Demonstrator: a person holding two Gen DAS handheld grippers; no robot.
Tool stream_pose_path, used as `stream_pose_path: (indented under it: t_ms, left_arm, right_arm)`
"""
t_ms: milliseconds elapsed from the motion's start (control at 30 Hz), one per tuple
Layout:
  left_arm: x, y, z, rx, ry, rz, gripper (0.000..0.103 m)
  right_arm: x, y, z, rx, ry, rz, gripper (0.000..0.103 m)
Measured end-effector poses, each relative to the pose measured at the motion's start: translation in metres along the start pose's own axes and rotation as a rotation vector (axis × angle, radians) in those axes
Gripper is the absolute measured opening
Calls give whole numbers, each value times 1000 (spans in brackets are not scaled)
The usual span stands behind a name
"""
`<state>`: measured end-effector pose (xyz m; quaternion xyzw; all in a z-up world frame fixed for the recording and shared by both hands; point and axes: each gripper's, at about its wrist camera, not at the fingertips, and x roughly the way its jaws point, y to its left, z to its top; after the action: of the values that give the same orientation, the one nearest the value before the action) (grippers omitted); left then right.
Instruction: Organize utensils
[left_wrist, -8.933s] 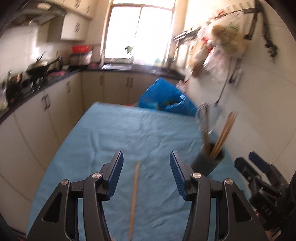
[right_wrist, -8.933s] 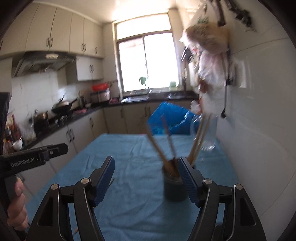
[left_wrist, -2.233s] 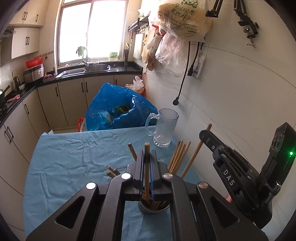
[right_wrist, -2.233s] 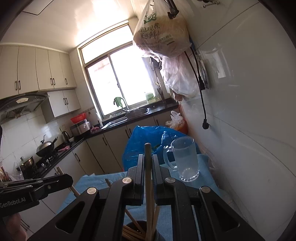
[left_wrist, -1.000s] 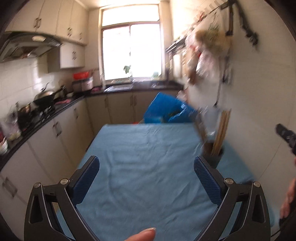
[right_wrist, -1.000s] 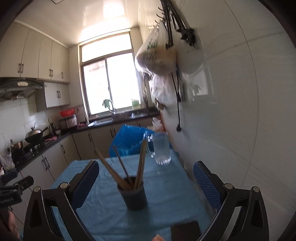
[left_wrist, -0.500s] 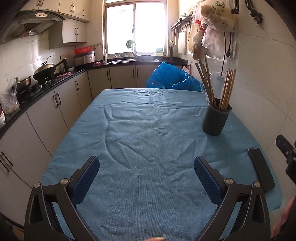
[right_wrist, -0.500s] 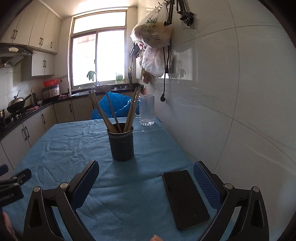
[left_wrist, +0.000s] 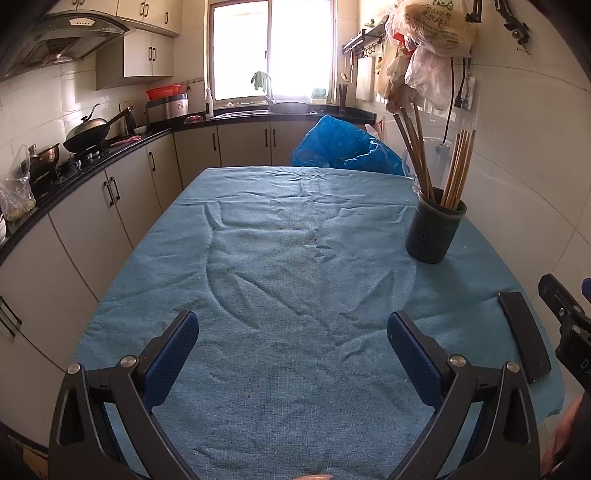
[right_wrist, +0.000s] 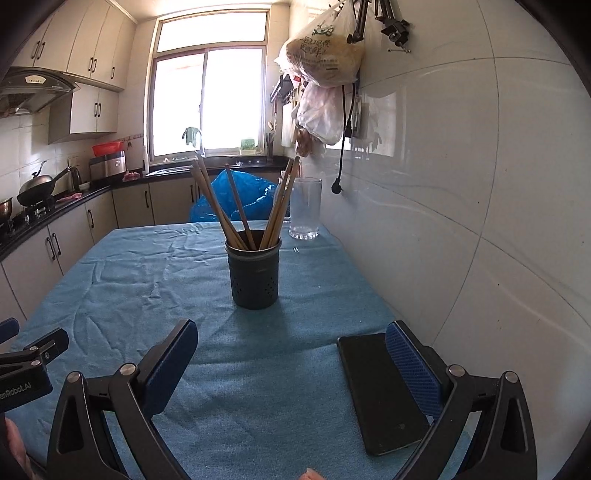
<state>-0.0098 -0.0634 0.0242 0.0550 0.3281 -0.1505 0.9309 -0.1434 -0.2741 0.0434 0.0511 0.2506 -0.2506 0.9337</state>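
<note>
Right wrist view: your right gripper (right_wrist: 291, 363) gapes wide, empty, its finger hiding part of the phone (right_wrist: 380, 391). Left gripper (left_wrist: 293, 354) likewise. Chopsticks (right_wrist: 240, 206) stand in the holder (right_wrist: 253, 275); their lower ends are hidden.

We see the holder (right_wrist: 254, 273) standing on the table (right_wrist: 147, 280) with chopsticks (right_wrist: 236, 206) in it, a glass (right_wrist: 304, 208) behind it, a phone (right_wrist: 380, 391) lying nearer us at right

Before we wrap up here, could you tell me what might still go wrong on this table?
1. The chopsticks lean outward from the holder; a bump could tip it.
2. The phone lies near the cloth's edge beside the open right tongs and could be knocked off.
3. The glass mug stands close behind the holder.
</note>
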Motion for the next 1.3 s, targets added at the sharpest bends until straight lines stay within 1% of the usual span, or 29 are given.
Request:
stream_pose_path:
  t_ms: [733,900,1300]
  left_arm:
    - [5,-12,-2,36,17,-1,102]
    - [4,-11,-3,37,18,-10,102]
    - [7,-5,-2,58,32,-1,102]
  right_arm:
    - [13,-3,-3,15,46,5,103]
    - [14,-2,-4,15,51,3,103]
    - [16,-3,-7,23,70,-3,103]
